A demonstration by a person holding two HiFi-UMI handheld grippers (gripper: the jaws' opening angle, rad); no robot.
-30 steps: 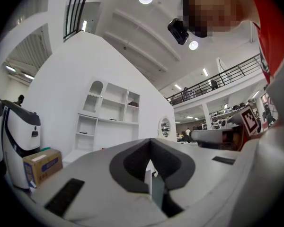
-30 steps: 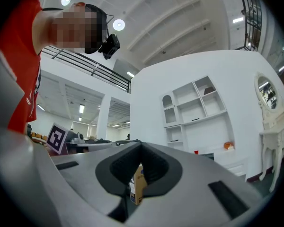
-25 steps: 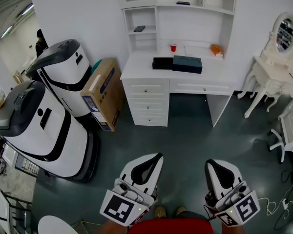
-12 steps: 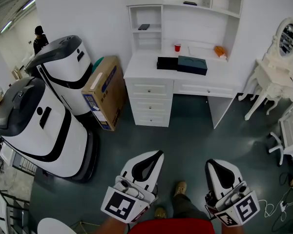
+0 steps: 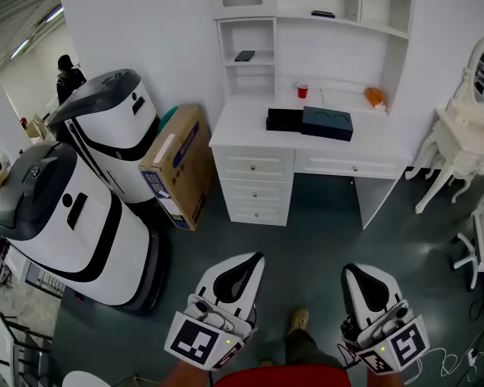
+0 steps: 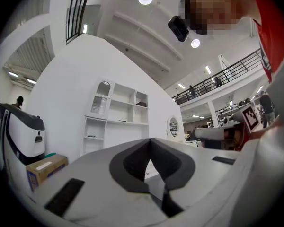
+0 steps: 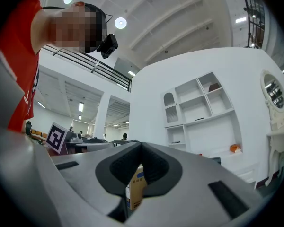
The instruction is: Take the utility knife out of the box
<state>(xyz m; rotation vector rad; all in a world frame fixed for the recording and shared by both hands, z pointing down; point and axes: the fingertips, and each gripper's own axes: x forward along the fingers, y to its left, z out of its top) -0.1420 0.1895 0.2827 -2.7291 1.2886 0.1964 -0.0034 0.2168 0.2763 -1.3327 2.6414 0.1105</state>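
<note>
On the white desk (image 5: 250, 135) far ahead lie a dark teal box (image 5: 327, 122) and a black box (image 5: 283, 119) side by side. No utility knife shows in any view. My left gripper (image 5: 258, 258) is low in the head view, well short of the desk, its jaws shut with nothing between them. My right gripper (image 5: 349, 270) hangs beside it, also shut and empty. In the left gripper view the left gripper (image 6: 150, 140) points at the desk's shelves. In the right gripper view the right gripper (image 7: 141, 144) has its tips together too.
Two large white and black machines (image 5: 73, 216) stand at the left, with a cardboard carton (image 5: 177, 164) leaning beside the desk. A red cup (image 5: 303, 91) and an orange object (image 5: 375, 97) sit at the desk's back. A white vanity table (image 5: 460, 151) stands at the right.
The desk and boxes have slid lower and to the right in the head view and look slightly nearer. Both grippers keep their place in the view and stay shut.
</note>
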